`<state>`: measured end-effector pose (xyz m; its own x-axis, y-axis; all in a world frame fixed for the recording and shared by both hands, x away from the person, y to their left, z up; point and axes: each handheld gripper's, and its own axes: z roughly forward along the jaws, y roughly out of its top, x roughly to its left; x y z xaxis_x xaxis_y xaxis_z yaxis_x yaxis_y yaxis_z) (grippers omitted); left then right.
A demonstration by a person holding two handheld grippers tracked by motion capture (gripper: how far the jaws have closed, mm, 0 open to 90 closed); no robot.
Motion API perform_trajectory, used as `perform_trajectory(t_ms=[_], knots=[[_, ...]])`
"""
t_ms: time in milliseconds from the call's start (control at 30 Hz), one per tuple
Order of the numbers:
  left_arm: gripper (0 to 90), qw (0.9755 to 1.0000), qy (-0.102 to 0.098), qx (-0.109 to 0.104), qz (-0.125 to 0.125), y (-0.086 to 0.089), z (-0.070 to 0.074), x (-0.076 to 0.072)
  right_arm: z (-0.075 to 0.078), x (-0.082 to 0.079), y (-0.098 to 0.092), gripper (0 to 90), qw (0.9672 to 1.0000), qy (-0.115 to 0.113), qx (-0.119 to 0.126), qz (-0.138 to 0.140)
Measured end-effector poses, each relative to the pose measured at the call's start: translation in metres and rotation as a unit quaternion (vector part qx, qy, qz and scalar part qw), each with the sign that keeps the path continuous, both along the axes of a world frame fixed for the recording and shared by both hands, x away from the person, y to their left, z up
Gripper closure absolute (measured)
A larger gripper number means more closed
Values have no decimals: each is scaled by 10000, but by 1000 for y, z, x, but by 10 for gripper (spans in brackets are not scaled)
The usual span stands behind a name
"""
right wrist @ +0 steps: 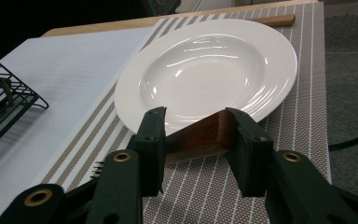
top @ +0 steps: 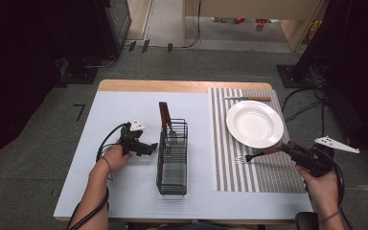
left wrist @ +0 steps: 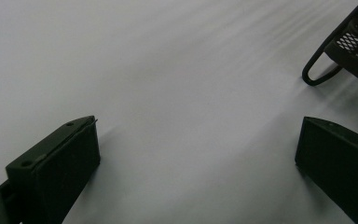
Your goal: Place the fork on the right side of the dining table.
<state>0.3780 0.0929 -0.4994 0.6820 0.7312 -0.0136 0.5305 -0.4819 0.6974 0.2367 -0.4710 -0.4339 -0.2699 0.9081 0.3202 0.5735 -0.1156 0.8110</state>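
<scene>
My right gripper (top: 287, 147) is shut on the dark wooden handle of a fork (top: 261, 154), held low over the striped placemat (top: 249, 175) just in front of the white plate (top: 254, 123). In the right gripper view the jaws of this gripper (right wrist: 195, 122) clamp the fork handle (right wrist: 200, 135) from both sides. The tines (right wrist: 97, 170) point left, and the plate (right wrist: 205, 70) lies right behind. My left gripper (top: 153, 146) rests open on the white table top, beside the left side of the black wire caddy (top: 172, 158). Nothing sits between its jaws (left wrist: 198, 126).
The caddy holds an upright wooden-handled utensil (top: 164, 115) and a fork. Its corner (left wrist: 349, 42) shows in the left gripper view, its edge (right wrist: 4, 107) in the right one. A knife (top: 247, 98) lies on the placemat behind the plate. Cables trail on the floor around the table.
</scene>
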Motion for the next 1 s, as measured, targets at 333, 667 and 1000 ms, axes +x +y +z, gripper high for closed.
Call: perform_trajectory(t_ms=[333,667,1000], knots=[[0,10000,1,0,0,0,0,0,-12,2,-7,557,10000,69,-37,-39],[0,10000,0,4,-2,0,0,0,-19,4,-11,539,9998,164,-82,-89],[0,10000,2,3,2,0,0,0,-27,9,-12,519,9993,349,0,-140]])
